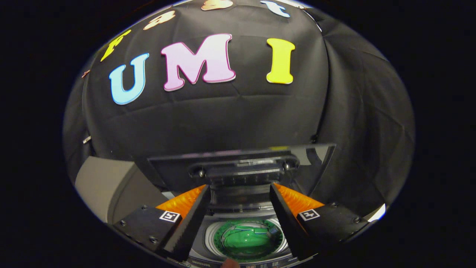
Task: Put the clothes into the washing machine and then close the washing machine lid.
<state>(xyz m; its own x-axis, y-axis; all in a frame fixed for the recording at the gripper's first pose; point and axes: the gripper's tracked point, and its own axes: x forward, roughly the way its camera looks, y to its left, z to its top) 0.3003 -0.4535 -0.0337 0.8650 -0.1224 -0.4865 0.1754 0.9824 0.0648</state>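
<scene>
Washing machine (245, 257): top-loader, seen from above and in front; round drum mouth faces up, between and below the fingers.
Clothes (248, 238): green bundle lying inside the drum; no long axis can be told.
Lid (241, 167): dark, glassy panel, raised and standing tilted back behind the drum; long edge runs side to side, hinge end down, with a dark handle bar (243, 172) across its near face.
Control strip: small markings along the machine's front rim, too small to read.
Gripper (240, 219): aimed forward and downward over the drum, tips just below the lid's handle; fingers spread wide, nothing between them, touching nothing. Each finger carries a square black-and-white marker.
Wall (230, 119): black cloth behind the machine.
</scene>
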